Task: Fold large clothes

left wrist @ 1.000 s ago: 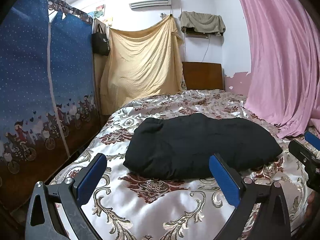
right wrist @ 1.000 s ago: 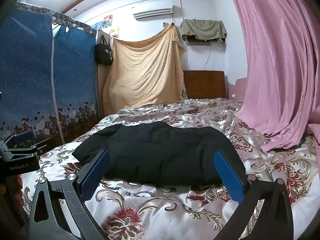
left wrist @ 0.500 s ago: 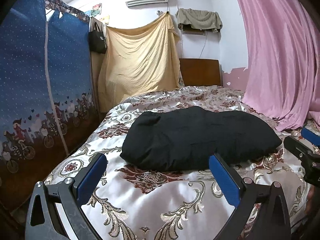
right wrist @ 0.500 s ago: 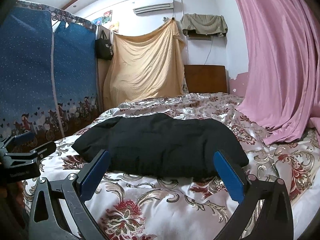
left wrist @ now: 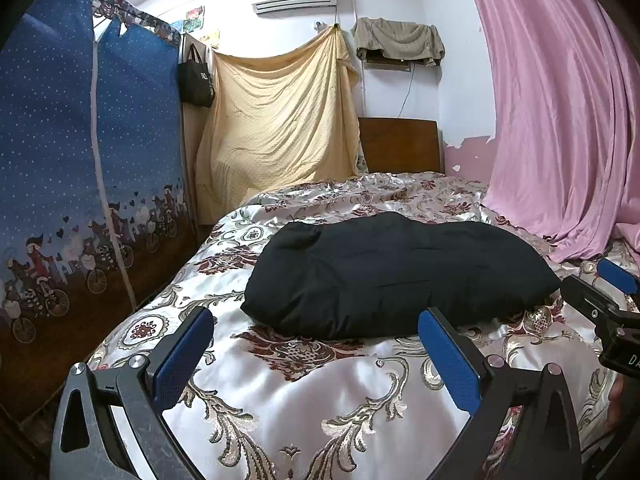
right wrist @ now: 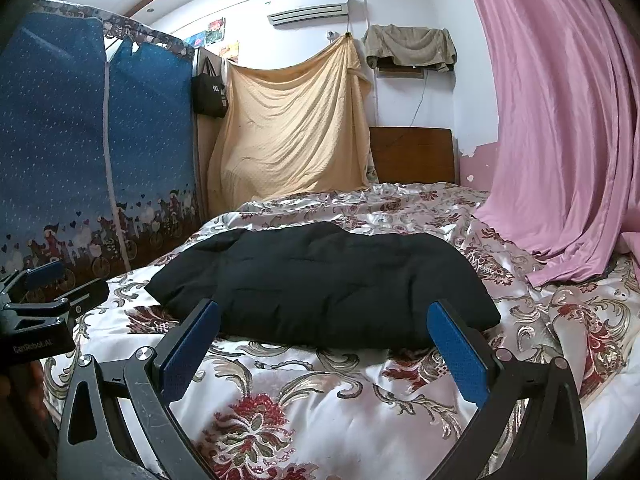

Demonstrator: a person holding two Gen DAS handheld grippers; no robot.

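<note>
A black padded garment (left wrist: 392, 272) lies folded into a thick bundle on the floral satin bedspread (left wrist: 320, 392). It also shows in the right wrist view (right wrist: 328, 284). My left gripper (left wrist: 316, 340) is open and empty, hovering over the bed's near end, short of the bundle. My right gripper (right wrist: 326, 328) is open and empty, just before the bundle's near edge. The right gripper shows at the right edge of the left wrist view (left wrist: 600, 300). The left gripper shows at the left edge of the right wrist view (right wrist: 44, 296).
A blue fabric wardrobe (left wrist: 80, 184) stands along the bed's left side. A pink curtain (left wrist: 560, 120) hangs on the right and drapes onto the bed. A yellow sheet (left wrist: 280, 128) and a wooden headboard (left wrist: 400, 144) are at the far end.
Both grippers have tilted and dropped lower toward the bed, so the black bundle sits lower in view. Both stay open; the bundle has not moved.
</note>
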